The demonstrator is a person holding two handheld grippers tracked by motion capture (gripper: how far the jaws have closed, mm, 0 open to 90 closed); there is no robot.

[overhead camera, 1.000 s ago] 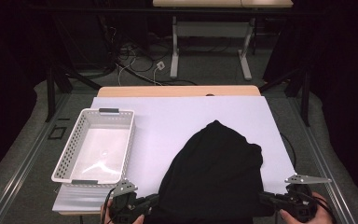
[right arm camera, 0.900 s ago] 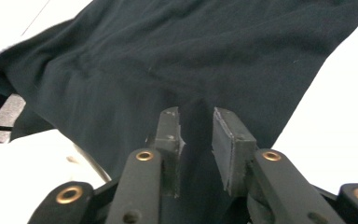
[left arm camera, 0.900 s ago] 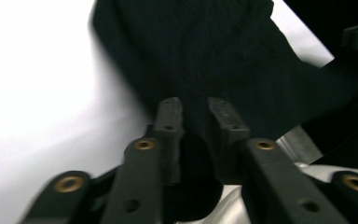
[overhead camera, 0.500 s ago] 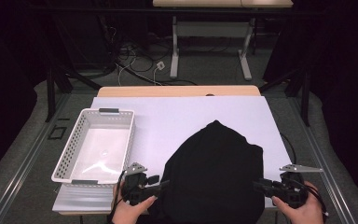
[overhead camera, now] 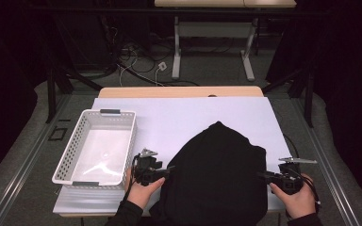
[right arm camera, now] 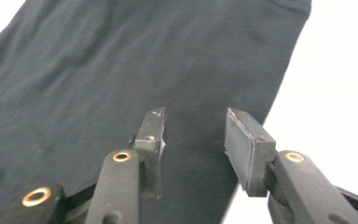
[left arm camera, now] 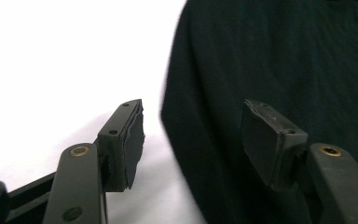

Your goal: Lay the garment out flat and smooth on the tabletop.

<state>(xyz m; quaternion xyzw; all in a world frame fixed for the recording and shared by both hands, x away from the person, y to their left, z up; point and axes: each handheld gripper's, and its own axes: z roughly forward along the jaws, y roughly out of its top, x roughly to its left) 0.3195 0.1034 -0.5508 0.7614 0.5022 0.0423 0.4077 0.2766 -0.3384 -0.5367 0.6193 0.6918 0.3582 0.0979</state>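
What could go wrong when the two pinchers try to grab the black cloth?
1. The left gripper has just been opening; its jaws straddle the black cloth's left edge, pads not pressing. A shallow bite might slip off.
2. The right gripper, also just opening, sits close to the cloth's right edge; it might pinch several layers or miss.
3. The white basket stands beside the left gripper, so a wide swing might bump it.
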